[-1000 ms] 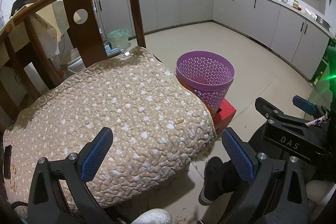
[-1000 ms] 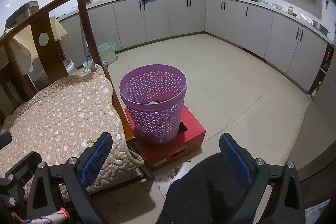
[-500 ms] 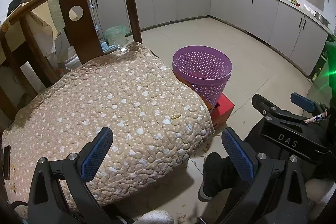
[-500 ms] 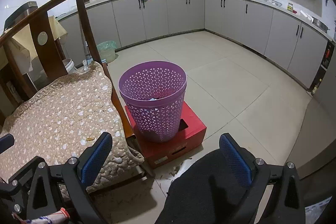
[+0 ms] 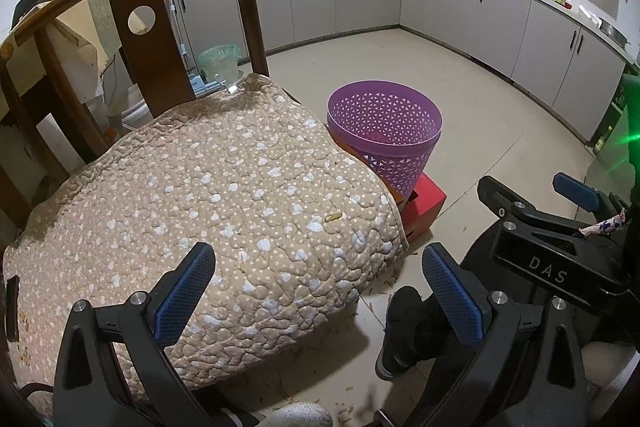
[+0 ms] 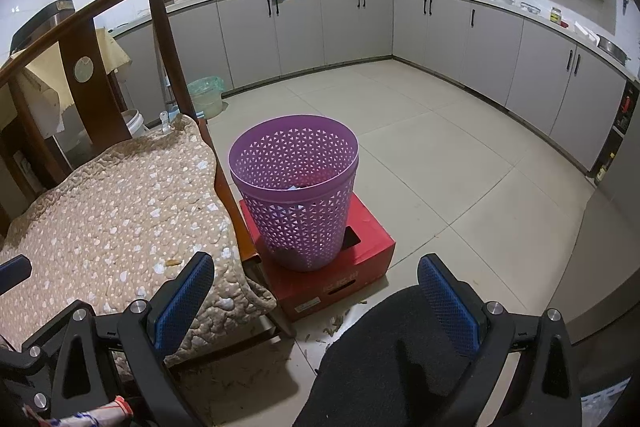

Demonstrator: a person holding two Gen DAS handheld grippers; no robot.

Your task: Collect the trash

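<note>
Both grippers hanging wide open and empty, left gripper (image 5: 318, 291) over the quilted cushion (image 5: 208, 195) where a small tan scrap (image 5: 333, 217) is lying near the basket (image 5: 384, 131)-side edge: likely light, stiff; pinching across its middle.

Purple plastic lattice waste basket (image 6: 296, 195) stands upright on red cardboard box (image 6: 352, 259), ahead of & between right fingers, w/ white scraps at bottom. Small tan peanut-shell bit (image 5: 333, 217) lies on cushion, ahead between left fingers, nearer right one.
</note>
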